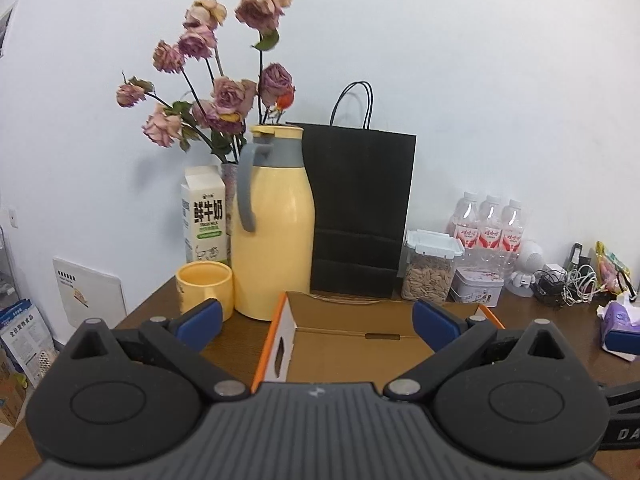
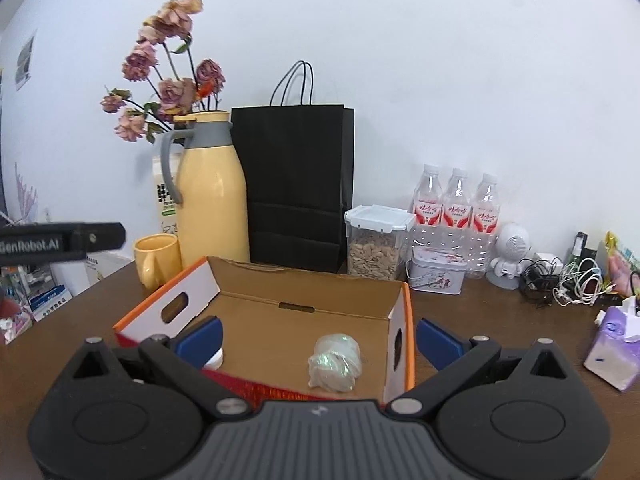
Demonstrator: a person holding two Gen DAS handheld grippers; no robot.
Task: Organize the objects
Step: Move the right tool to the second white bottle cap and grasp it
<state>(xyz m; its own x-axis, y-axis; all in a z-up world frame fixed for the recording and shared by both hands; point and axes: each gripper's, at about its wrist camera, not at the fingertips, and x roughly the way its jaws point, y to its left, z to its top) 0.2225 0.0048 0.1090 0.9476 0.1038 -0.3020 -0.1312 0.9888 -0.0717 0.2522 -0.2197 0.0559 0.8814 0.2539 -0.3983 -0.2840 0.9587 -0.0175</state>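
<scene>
An open cardboard box (image 2: 304,292) with orange edges sits on the brown table; its far wall (image 1: 372,304) also shows in the left wrist view. Inside lies a plastic-wrapped pale lump (image 2: 335,362), and a small white object (image 2: 214,360) peeks out by the left finger. My right gripper (image 2: 318,340) is open above the box's near edge, with nothing between its blue pads. My left gripper (image 1: 318,322) is open too, over the box, holding nothing. The left gripper's body (image 2: 60,240) shows at the left edge of the right wrist view.
Along the wall stand a yellow jug (image 1: 272,224), yellow mug (image 1: 205,286), milk carton (image 1: 204,220), dried roses (image 1: 224,92), black paper bag (image 1: 360,208), seed jar (image 2: 378,242), tin (image 2: 436,274), three water bottles (image 2: 458,208), a white robot figure (image 2: 510,256) and cables (image 2: 564,282). A tissue pack (image 2: 614,348) lies right.
</scene>
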